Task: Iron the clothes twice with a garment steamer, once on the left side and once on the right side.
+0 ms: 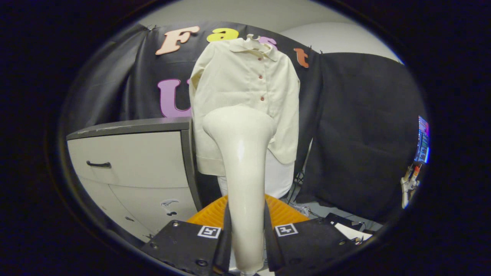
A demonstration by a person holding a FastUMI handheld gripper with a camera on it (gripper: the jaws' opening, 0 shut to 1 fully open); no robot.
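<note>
Jaws clamped on the handle of the cream garment steamer (243, 168), gripper (245, 245) holding it upright, head flared toward the cream buttoned shirt (245, 88) hung on a hanger (254, 38) just beyond. Gray-topped cabinet (134, 161) stood left, orange basket (284, 212) low behind the steamer.

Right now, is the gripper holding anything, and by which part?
Yes: the gripper is shut on the garment steamer, both fingers pressing its handle low down; its head points at the hanging shirt.
</note>
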